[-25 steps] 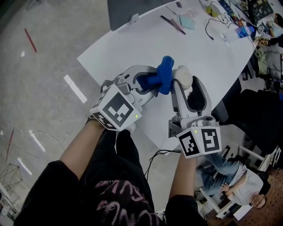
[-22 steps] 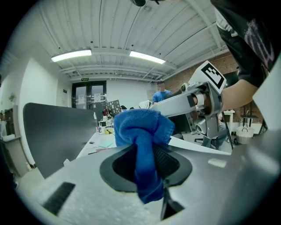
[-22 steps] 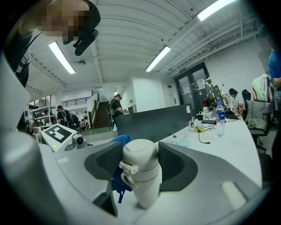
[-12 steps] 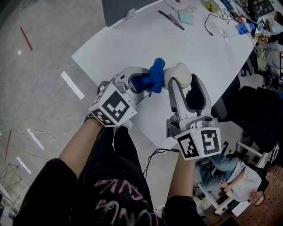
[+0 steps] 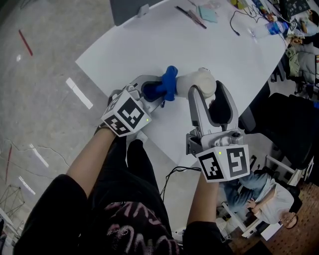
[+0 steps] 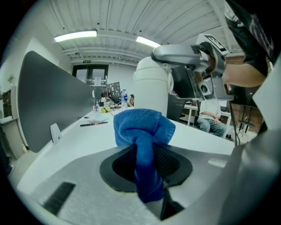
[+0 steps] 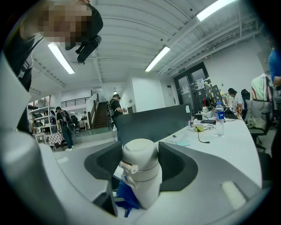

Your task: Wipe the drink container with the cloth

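A white drink container (image 5: pixel 197 82) lies sideways above the white table (image 5: pixel 234 55), with my right gripper (image 5: pixel 207 94) shut on it. In the right gripper view the container (image 7: pixel 140 176) stands between the two dark pads of the right gripper (image 7: pixel 139 165), lid end toward the camera. My left gripper (image 5: pixel 158 90) is shut on a bunched blue cloth (image 5: pixel 168 83), which touches the container's left end. The left gripper view has the cloth (image 6: pixel 142 132) pinched in the left gripper (image 6: pixel 145 165), with the container (image 6: pixel 151 85) right behind it. A bit of the cloth (image 7: pixel 126 197) peeks from under the container.
Pens (image 5: pixel 188 16), a teal sheet (image 5: pixel 208 15), cables (image 5: pixel 244 25) and a water bottle (image 5: pixel 274 27) lie at the table's far end. A dark panel (image 5: pixel 127 7) stands at the back edge. A dark chair (image 5: pixel 284 134) and a seated person (image 5: pixel 269 199) are to the right.
The left gripper has drawn the cloth leftward along the container, so more of the white body now shows. Both grippers sit slightly higher and further left in the head view.
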`<state>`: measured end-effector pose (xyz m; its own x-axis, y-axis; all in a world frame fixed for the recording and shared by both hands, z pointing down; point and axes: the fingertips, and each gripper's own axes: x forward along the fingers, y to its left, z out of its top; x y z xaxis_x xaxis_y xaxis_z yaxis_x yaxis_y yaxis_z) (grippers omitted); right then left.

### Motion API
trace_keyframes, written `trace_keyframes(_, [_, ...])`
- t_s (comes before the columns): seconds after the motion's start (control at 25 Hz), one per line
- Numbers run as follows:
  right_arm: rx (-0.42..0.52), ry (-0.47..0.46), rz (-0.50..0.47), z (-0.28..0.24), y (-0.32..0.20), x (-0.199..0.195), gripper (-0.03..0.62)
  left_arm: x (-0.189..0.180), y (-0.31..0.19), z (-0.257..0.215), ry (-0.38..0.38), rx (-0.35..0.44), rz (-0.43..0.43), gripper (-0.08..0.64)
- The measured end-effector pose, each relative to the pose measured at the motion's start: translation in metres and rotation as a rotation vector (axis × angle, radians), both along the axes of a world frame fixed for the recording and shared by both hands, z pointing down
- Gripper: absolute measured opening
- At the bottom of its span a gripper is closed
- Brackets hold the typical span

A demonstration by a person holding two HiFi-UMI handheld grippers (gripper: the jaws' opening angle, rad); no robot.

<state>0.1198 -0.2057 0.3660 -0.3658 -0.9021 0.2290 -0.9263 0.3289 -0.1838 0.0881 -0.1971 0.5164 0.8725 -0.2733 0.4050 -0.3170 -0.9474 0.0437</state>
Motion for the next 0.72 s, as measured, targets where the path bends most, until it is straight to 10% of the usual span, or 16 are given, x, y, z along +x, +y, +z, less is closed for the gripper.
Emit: trace_keyframes(0.72, [-0.002, -0.005, 0.002, 0.003, -0.001, 0.003, 0.272, -0.006, -0.001, -0.005, -0.024, 0.004, -0.031, 0.097])
